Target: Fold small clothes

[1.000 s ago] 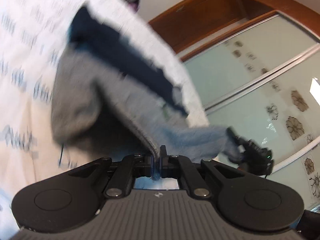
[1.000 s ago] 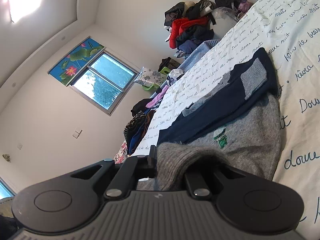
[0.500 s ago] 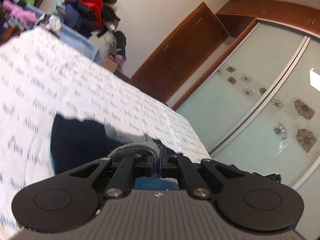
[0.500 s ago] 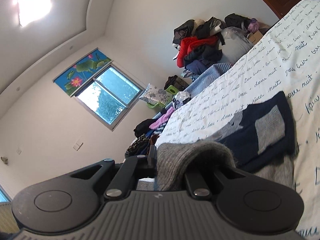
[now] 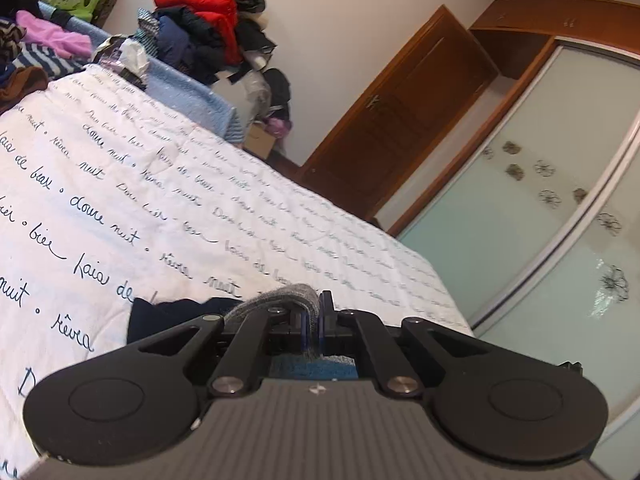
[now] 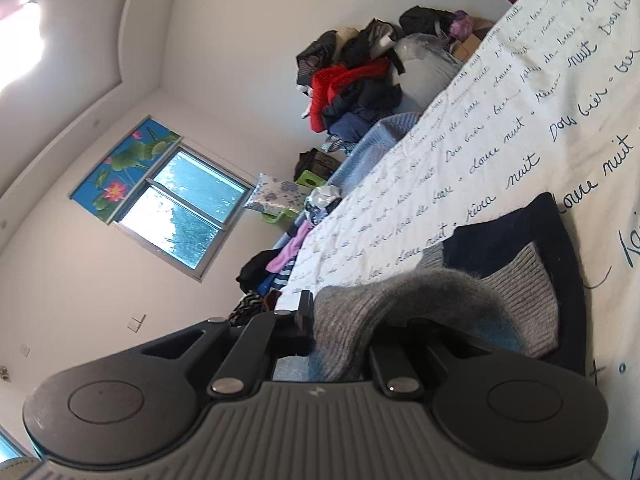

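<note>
- Left claw (image 5: 316,320) still clamped on the grey sweater (image 5: 280,300) edge; a second ago the sweater hung spread out, now it's low over the bed (image 5: 160,200).
- Right claw (image 6: 320,320) keeps its pinch on the sweater (image 6: 400,304); navy part (image 6: 520,232) lies on the bed.

white script-printed bedspread (image 5: 168,184), heaped clothes (image 5: 208,24) behind, wooden door (image 5: 404,120), window (image 6: 184,216).

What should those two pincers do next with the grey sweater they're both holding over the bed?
Probably lower the pinched edge onto the part of the sweater lying on the bedspread, then let go. The left gripper and right gripper are each shut on grey knit, and the navy and grey part lies just ahead on the bed, so laying the edge down there would finish this fold.
</note>
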